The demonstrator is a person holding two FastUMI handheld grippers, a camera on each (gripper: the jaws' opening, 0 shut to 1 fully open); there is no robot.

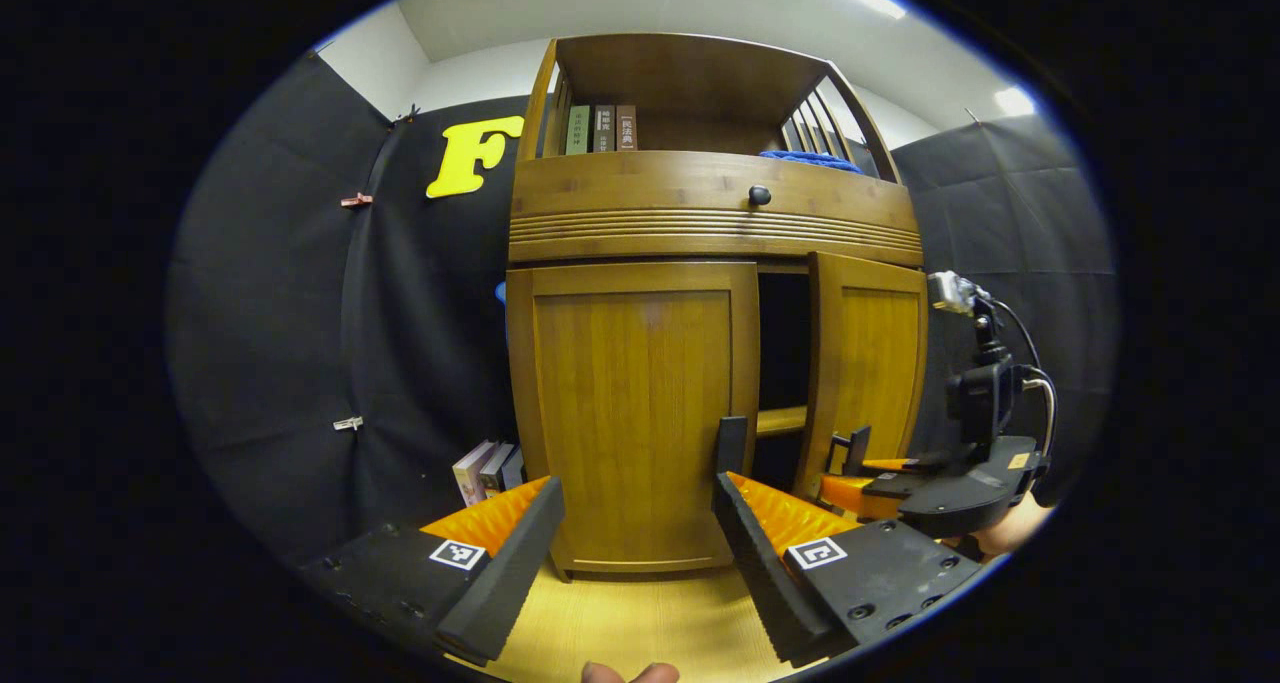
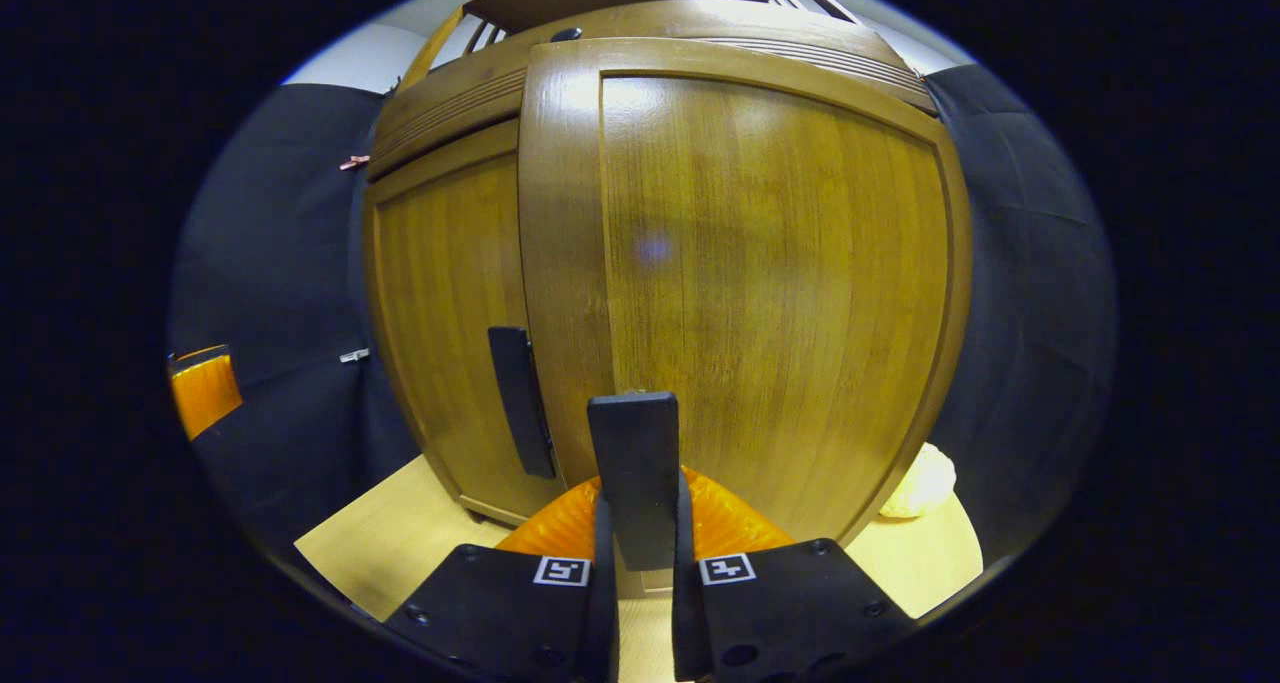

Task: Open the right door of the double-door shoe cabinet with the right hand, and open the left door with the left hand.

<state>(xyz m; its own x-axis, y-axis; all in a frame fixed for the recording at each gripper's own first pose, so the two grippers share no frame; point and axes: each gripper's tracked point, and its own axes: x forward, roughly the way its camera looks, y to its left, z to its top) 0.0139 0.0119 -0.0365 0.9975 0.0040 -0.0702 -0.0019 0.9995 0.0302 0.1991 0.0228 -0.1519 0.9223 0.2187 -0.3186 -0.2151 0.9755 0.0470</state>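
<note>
The wooden shoe cabinet (image 1: 700, 223) stands straight ahead in the left gripper view. Its left door (image 1: 630, 413) is closed, with a black upright handle (image 1: 731, 445) at its right edge. My left gripper (image 1: 640, 488) is open in front of that door, its right finger just below the handle. The right door (image 1: 870, 363) is swung partly outward, leaving a dark gap beside it. In the right gripper view the right door (image 2: 780, 263) looms close, and my right gripper (image 2: 640, 508) is shut on its black handle (image 2: 632, 443). The right gripper (image 1: 850, 463) also shows at that door's lower edge.
Books (image 1: 600, 128) and a blue cloth (image 1: 810, 159) sit on the open top shelf above a drawer with a black knob (image 1: 759, 195). More books (image 1: 487, 468) lean by the cabinet's left foot. A pale lumpy object (image 2: 920, 483) lies by its right foot on the light wooden floor (image 1: 640, 623).
</note>
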